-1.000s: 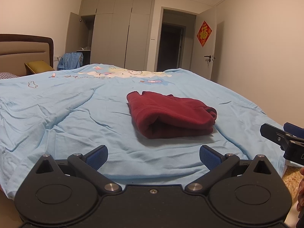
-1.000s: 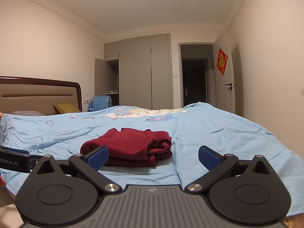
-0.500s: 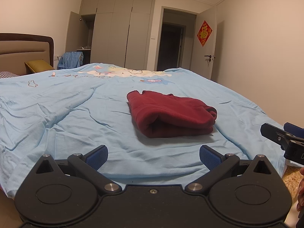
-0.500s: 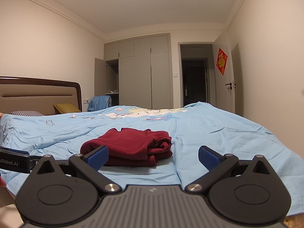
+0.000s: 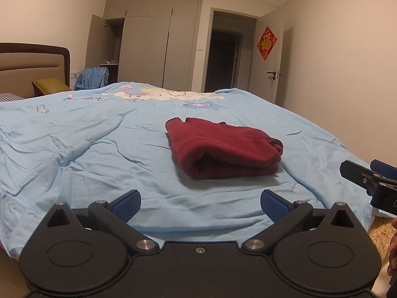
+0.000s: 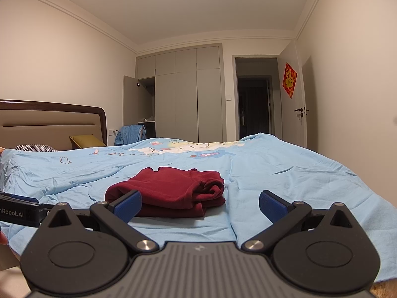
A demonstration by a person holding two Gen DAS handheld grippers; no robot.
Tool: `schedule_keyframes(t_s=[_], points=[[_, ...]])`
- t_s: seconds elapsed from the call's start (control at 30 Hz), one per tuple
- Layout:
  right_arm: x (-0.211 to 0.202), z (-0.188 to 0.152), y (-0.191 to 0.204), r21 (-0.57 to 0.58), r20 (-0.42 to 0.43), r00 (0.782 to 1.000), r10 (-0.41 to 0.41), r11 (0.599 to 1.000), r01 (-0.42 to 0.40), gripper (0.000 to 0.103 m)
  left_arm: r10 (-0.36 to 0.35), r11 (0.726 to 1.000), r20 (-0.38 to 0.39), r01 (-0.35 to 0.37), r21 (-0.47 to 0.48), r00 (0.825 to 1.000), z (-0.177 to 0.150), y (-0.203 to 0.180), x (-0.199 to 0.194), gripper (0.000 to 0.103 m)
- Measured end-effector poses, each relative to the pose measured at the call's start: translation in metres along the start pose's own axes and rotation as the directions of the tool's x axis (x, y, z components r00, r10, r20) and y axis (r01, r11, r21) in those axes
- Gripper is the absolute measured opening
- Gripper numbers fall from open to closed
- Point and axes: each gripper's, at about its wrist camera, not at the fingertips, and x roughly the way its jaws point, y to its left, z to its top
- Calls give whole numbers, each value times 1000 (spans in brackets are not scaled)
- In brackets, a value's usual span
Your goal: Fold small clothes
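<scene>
A dark red garment (image 5: 223,151) lies folded into a thick bundle on the light blue bedcover (image 5: 86,149). My left gripper (image 5: 199,204) is held open near the bed's front edge, short of the bundle, with nothing between its blue pads. In the right wrist view the same red garment (image 6: 171,190) lies ahead and a little left, and my right gripper (image 6: 200,203) is open and apart from it. The right gripper's body (image 5: 369,181) shows at the left view's right edge.
The blue bedcover (image 6: 285,173) spreads wide around the bundle. A padded headboard (image 6: 49,129) with a yellow cushion (image 6: 85,140) stands at the left. Grey wardrobes (image 6: 183,104), an open doorway and a white door line the far wall. A hand's fingers (image 5: 392,248) show at the right edge.
</scene>
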Motion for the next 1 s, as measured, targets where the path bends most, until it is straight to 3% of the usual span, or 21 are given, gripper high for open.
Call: schedule_keyframes(t_s=[0.67, 0.87, 1.0], points=[[0, 0, -1, 0, -3, 1000, 2, 1000, -2, 103, -21, 1000, -12, 20, -19, 1000, -5, 2, 2, 102], [0, 0, -1, -1, -3, 1000, 2, 1000, -2, 103, 38, 999, -18, -39, -25, 999, -2, -1, 0, 102], [0, 0, -1, -1, -3, 1000, 1, 1000, -1, 103, 31, 998, -26, -33, -58, 999, -1, 3, 0, 102]])
